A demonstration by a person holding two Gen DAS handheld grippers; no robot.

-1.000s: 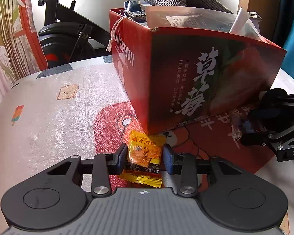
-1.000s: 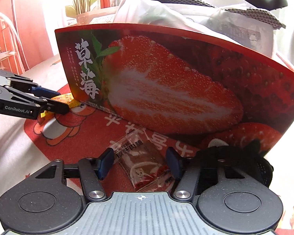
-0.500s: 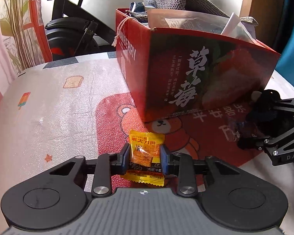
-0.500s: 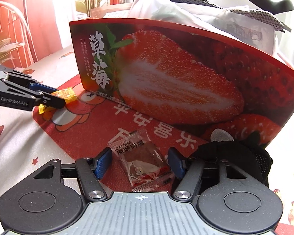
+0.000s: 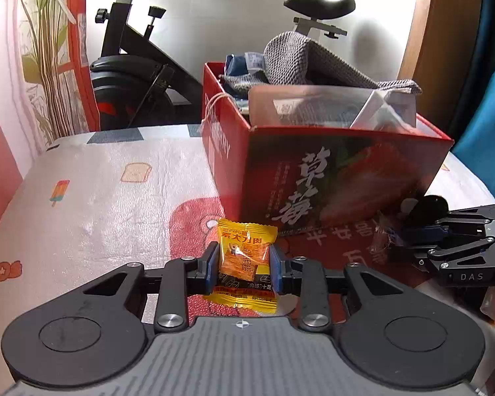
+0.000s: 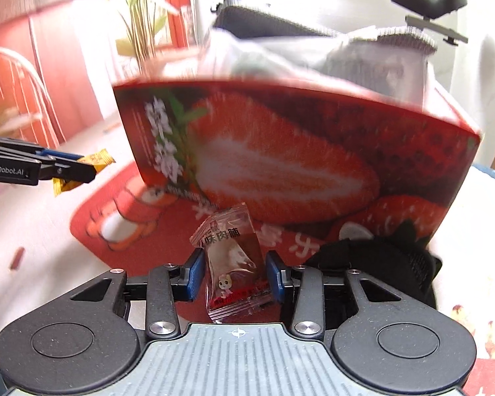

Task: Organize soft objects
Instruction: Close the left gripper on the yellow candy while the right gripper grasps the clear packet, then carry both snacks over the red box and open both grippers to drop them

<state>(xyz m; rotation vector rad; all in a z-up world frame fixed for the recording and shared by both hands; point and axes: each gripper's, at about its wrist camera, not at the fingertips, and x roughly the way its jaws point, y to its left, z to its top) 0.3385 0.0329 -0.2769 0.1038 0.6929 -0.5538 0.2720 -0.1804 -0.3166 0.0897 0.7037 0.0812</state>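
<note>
Left wrist view: the left gripper [image 5: 244, 269] is pinching the yellow snack packet [image 5: 245, 257] — the red strawberry box [image 5: 330, 178] is lying ahead and to the right.

Right wrist view: the right gripper [image 6: 235, 272] is clamping the clear jerky packet [image 6: 232, 257], long axis pointing forward — the box wall is rising directly ahead.

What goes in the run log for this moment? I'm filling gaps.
left gripper: shut on yellow packet | right gripper: shut on clear packet | both lifted before red box

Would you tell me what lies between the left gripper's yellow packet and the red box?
Only bare red mat; left wrist view shows packet short of the box.
</note>
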